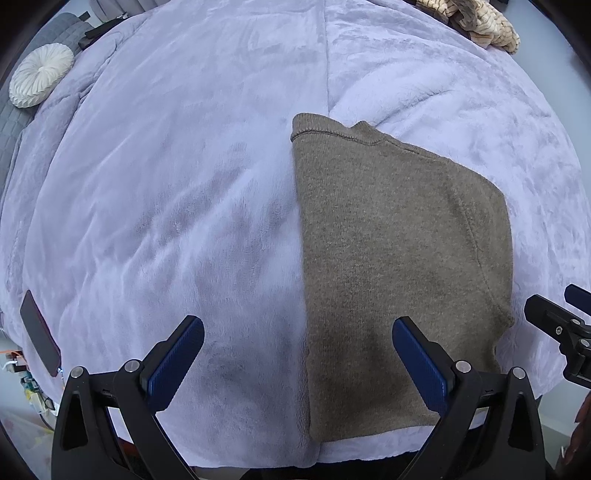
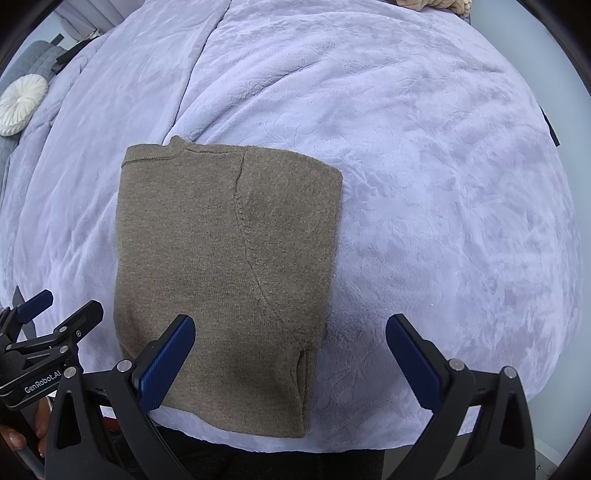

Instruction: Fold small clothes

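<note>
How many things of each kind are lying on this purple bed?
Folded brown sweater: 1
Round white cushion: 1
Dark flat phone-like slab: 1
Beige knitted heap, far corner: 1
Total: 4, all on the lilac blanket.

A knitted throw (top right) is cut off by the edge.

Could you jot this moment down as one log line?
sweater: folded, on blanket | left gripper: open | right gripper: open | holding: nothing
</note>
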Demonstrator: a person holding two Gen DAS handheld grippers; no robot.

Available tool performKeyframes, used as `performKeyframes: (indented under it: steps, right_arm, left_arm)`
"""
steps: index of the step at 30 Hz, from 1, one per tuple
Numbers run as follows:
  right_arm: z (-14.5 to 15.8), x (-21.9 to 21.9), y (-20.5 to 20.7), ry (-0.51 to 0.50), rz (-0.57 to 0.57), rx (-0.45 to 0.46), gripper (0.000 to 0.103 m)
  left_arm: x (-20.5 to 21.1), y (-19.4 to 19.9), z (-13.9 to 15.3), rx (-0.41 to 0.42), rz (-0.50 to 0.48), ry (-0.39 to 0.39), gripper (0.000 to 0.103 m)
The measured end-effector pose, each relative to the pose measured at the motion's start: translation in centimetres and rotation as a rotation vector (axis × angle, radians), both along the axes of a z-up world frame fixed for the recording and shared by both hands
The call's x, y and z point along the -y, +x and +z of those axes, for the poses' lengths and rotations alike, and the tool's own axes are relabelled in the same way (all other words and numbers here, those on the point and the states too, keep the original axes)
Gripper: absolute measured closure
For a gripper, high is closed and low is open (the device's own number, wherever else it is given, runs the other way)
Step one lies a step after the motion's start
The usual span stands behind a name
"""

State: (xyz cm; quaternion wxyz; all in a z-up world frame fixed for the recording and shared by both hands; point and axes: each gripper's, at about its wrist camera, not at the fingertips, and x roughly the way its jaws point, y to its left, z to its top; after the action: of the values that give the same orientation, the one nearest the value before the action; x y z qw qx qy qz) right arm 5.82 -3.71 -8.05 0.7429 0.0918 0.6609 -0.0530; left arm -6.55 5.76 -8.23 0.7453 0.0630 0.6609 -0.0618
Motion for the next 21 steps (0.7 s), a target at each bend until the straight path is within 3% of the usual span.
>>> performKeyframes:
  steps: [21]
  right_arm:
    - [-0.09,0.02,0.01,-0.001,0.002,-0.003,0.0]
  left_arm:
    - [-0.27,0.1,-0.14,-0.002,0.015,-0.005,0.001]
